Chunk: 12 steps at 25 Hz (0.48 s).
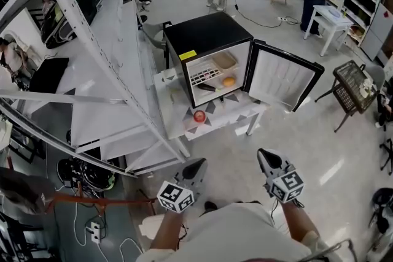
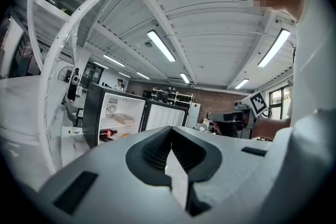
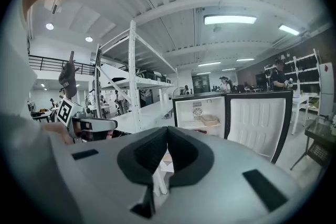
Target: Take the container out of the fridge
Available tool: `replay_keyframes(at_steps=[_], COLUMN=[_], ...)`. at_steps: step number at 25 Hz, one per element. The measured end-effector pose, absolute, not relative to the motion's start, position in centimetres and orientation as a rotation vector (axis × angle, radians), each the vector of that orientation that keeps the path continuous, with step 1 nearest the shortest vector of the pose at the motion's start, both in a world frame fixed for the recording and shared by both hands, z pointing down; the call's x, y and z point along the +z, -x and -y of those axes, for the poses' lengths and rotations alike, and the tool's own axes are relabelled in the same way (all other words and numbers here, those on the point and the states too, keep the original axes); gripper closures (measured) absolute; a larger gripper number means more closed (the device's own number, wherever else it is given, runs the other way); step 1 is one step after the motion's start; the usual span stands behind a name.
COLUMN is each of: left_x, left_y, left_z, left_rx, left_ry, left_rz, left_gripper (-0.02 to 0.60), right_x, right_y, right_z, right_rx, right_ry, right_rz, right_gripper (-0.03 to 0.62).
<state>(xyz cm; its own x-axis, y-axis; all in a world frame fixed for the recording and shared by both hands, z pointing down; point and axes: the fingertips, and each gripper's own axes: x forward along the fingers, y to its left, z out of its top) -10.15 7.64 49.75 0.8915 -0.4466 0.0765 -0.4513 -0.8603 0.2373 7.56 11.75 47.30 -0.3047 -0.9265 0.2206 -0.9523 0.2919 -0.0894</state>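
Two grippers low in the head view: left gripper (image 1: 198, 164) has its jaws closed with nothing between them, well apart from the one fridge (image 1: 202, 34) standing on one table (image 1: 245, 112). One apple (image 1: 199, 116) sits on the table just in front of the fridge; inside are one bottle (image 1: 206, 87) lower left, one container (image 1: 225, 60) on the upper shelf, one orange (image 1: 228, 81) below it. Right gripper (image 1: 265, 155) jaws closed too, empty; one door (image 1: 279, 73) hangs open at right

White shelving (image 1: 116, 89), pale floor (image 1: 344, 156)
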Motion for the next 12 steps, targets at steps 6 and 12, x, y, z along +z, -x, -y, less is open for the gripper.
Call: replay_keyframes(at_steps=[6, 12], left_x=[49.7, 50.1], left_y=[12.0, 12.9], left_z=[-7.2, -7.1], left_rx=[0.025, 0.019], left_ry=[-2.823, -2.810], left_rz=[0.655, 0.669], left_gripper=[0.577, 0.577], right_x=[47.3, 47.9], right_y=[-5.8, -5.1], right_z=[-11.2, -10.9], right_rx=[0.301, 0.313], right_ry=[-1.789, -1.782], right_rz=[2.405, 2.404], right_gripper=[0.588, 0.588])
